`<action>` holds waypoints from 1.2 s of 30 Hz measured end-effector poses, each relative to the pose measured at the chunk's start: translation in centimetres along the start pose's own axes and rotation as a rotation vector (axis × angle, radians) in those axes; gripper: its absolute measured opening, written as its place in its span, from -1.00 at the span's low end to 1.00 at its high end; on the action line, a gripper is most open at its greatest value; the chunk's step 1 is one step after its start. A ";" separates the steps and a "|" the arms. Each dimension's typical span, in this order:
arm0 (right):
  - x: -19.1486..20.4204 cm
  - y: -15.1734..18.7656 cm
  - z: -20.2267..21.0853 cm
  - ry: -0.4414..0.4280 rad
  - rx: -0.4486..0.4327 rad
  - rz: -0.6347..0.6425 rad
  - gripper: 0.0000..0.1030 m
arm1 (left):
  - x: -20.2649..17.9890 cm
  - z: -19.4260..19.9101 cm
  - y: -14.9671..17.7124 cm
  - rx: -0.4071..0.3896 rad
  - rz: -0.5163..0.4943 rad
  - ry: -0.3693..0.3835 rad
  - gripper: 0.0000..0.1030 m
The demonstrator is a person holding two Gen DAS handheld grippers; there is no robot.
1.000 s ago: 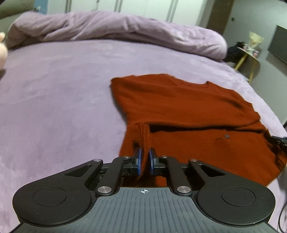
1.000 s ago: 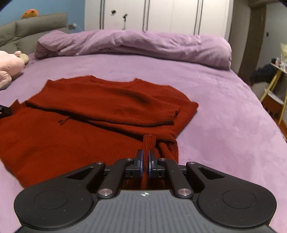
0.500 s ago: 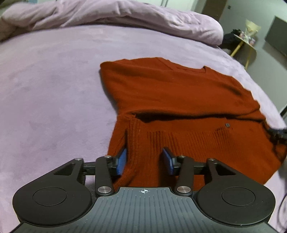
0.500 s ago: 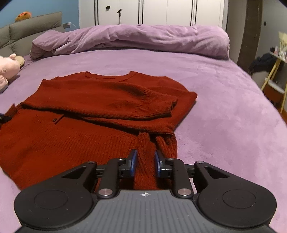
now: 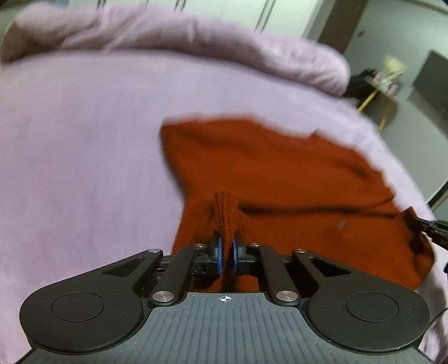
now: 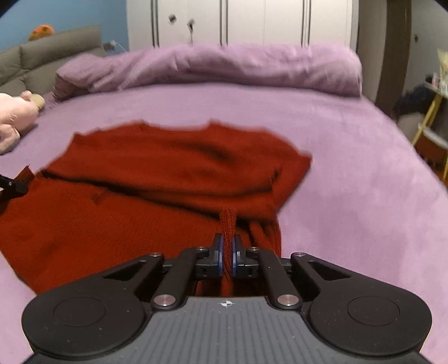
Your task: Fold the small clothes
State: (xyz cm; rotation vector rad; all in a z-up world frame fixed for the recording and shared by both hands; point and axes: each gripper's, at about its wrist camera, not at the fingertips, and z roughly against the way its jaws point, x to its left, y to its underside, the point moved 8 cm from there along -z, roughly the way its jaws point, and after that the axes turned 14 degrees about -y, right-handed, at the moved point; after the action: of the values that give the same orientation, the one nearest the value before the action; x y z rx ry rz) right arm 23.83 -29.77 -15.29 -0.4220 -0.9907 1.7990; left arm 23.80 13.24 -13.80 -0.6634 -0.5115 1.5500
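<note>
While the red sweater point(image 6: 156, 179) lies flat on the purple bed point(image 6: 350, 173), its long run crosses both views side to side, collar end away from you. Hem nearest you. Your left tongs point(image 5: 226, 256) pinch the hem's left corner; right tongs point(image 6: 227, 257) pinch the right corner, both narrow on a ridge of knit. Neither hand is nearer. Likely next: carry the hem forward over the body toward the collar.

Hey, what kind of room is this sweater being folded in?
Most likely a bedroom: the red sweater lies on a wide bed with a rolled purple duvet at its far side, and white wardrobe doors stand behind.
</note>
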 end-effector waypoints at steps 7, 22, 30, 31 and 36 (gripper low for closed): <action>-2.2 -6.8 1.5 0.065 -0.194 -0.021 -0.91 | 0.2 0.6 -8.3 -0.182 0.048 -0.054 -0.83; -7.1 -11.5 -8.7 0.201 -0.107 -0.030 -0.91 | 0.1 -8.3 -13.8 -0.162 0.025 -0.200 -0.84; -9.1 -14.4 -13.8 0.295 -0.107 -0.038 -0.90 | 0.5 -12.6 -15.1 -0.178 0.070 -0.400 -0.75; -9.2 -13.9 -14.4 0.302 -0.098 -0.046 -0.89 | 0.8 -12.7 -14.7 -0.159 0.090 -0.420 -0.68; -8.0 -12.0 -13.9 0.390 -0.115 -0.116 -0.78 | -2.0 -9.8 -12.5 -0.171 0.121 -0.240 -0.26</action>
State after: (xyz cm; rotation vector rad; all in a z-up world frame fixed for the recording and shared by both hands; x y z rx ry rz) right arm 43.79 -28.80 -15.49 -0.7406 -0.8257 1.4859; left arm 39.69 11.68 -12.33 -0.6506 -0.8035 1.7235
